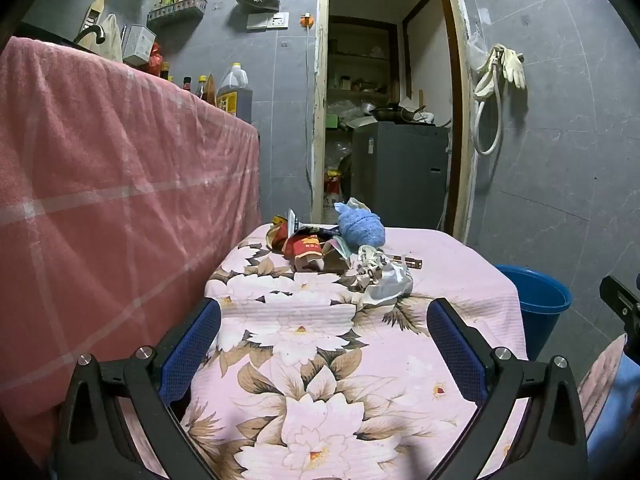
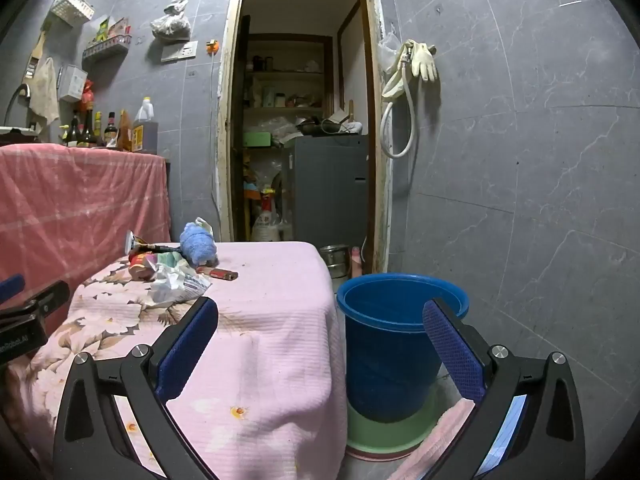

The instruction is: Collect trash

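Trash lies in a heap at the far end of a small table under a pink flowered cloth (image 1: 320,360): a red snack wrapper (image 1: 308,246), crumpled white paper (image 1: 384,276), a blue fuzzy cloth (image 1: 360,226) and a red lighter (image 2: 222,274). The crumpled paper (image 2: 176,282) and blue cloth (image 2: 198,244) also show in the right wrist view. A blue bucket (image 2: 396,328) stands on the floor right of the table. My left gripper (image 1: 324,320) hangs open over the near half of the table, short of the heap. My right gripper (image 2: 320,320) is open at the table's right corner, next to the bucket.
A counter draped in a pink cloth (image 1: 100,200) rises on the left, with bottles (image 2: 100,128) on top. An open doorway (image 2: 300,120) behind the table shows a grey appliance and shelves. Rubber gloves and a hose (image 2: 412,68) hang on the grey tiled wall. A green basin (image 2: 384,432) sits under the bucket.
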{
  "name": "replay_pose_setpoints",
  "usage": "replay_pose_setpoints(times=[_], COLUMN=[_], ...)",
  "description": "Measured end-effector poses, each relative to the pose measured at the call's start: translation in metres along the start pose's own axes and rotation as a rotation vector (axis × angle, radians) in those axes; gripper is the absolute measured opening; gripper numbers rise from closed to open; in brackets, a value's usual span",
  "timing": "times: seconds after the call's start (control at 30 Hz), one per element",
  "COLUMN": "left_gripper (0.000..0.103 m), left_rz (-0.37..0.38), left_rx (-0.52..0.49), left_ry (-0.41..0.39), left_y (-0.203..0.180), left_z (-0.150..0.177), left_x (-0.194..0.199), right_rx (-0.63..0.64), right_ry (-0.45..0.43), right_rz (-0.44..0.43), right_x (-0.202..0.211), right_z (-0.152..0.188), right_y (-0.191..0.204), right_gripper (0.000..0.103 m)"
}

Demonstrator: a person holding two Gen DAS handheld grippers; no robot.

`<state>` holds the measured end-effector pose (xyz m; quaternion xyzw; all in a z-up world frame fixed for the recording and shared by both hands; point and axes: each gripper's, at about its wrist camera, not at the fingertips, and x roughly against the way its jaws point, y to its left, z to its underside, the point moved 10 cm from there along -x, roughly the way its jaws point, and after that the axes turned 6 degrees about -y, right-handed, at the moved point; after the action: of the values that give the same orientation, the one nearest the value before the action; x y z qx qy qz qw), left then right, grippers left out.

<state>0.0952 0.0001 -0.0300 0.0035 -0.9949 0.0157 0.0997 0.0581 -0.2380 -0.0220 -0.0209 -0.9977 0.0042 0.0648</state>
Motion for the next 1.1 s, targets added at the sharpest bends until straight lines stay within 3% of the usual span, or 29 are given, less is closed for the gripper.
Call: replay_pose_setpoints(times=[1.1], left_gripper=[0.101], left_rz=[0.001], left_rx=[-0.002], left_ry=[0.009], left_y=[-0.0002], left_z=[0.0009], left_x=[-0.0002], right_rx=[0.000], right_ry=[0.000], right_rz=[0.000], right_x=[0.0003], right_z=[-0.0009], right_y=[0.0005], right_gripper=[0.103])
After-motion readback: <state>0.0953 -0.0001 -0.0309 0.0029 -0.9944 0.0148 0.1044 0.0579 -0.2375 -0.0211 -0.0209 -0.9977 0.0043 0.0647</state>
